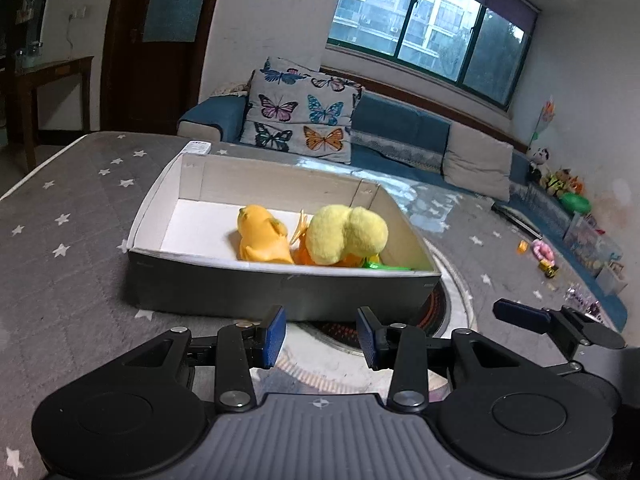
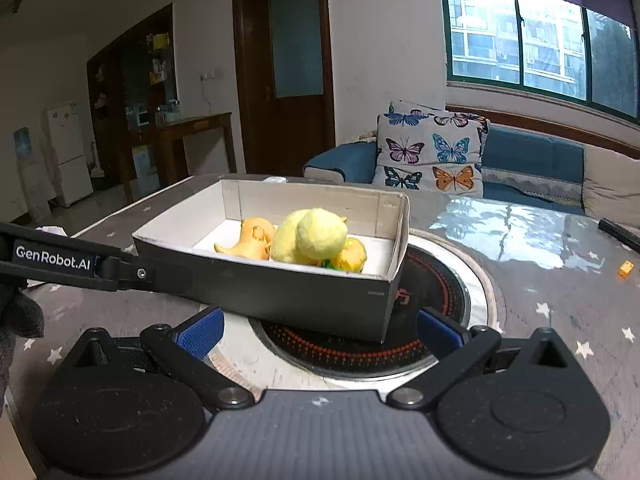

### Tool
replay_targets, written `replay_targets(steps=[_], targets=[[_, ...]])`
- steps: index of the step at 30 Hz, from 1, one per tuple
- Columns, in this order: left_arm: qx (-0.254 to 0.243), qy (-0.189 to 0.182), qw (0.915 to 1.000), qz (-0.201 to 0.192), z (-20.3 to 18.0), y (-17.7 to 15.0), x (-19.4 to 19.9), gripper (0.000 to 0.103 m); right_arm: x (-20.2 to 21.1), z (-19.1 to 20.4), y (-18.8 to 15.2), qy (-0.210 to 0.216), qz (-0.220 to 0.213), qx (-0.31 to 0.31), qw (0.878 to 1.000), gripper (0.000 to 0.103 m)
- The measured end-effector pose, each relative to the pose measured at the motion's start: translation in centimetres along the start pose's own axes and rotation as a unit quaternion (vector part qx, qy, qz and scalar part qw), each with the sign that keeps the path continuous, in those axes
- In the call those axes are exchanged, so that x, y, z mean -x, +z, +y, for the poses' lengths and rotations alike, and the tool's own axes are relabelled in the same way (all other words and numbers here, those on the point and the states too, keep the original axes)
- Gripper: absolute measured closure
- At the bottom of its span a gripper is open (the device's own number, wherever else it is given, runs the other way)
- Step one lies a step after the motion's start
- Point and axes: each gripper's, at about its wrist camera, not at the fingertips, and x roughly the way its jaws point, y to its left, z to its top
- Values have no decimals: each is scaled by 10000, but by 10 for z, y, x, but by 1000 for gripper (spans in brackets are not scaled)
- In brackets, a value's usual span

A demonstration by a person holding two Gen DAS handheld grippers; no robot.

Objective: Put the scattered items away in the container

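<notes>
Grey open-top cardboard box [image 1: 280, 288] sits mid-surface, partly over the round black inlaid hob [image 2: 432, 300]. Inside: fuzzy yellow plush toy [image 1: 346, 236], orange rubber duck [image 1: 262, 240]. Left gripper [image 1: 322, 336] fingers narrow, empty; right gripper [image 2: 320, 332] fingers wide, empty. Small orange block [image 2: 625, 269] lies near the right edge; likely next: approach from above, close squarely.

Counter [image 2: 560, 292]: grey star-print cover under a clear glossy sheet. Round inset burner [image 2: 440, 292] at centre. Open grey box [image 2: 304, 292] sits on counter, partly overlapping burner. Small orange block [image 2: 625, 269] lies well apart to the right; black remote [image 2: 620, 230] near the far edge.
</notes>
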Motion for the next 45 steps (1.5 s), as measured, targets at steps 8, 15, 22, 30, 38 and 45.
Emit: replay_targets(steps=[8,15,22,30,38,45], targets=[[-81,354,9993,-11,1,-11,0,62,3,7,-10,-61,143,-20,9999,0],[-226,564,9981,-7,1,-20,-1,62,3,13,-16,-91,304,-66,9995,0],[-308,681,9972,-10,-1,-25,-2,62,3,17,-16,-68,348,-86,9993,0],[-360,773,9964,-5,-1,-26,-3,62,0,16,-18,-42,427,-190,9989,0],[-410,912,9950,-24,-2,-26,-3,62,-3,16,-20,-23,513,-281,9983,0],[-429,968,9944,-21,-1,-27,-3,62,-4,17,-20,-31,506,-280,9983,0]])
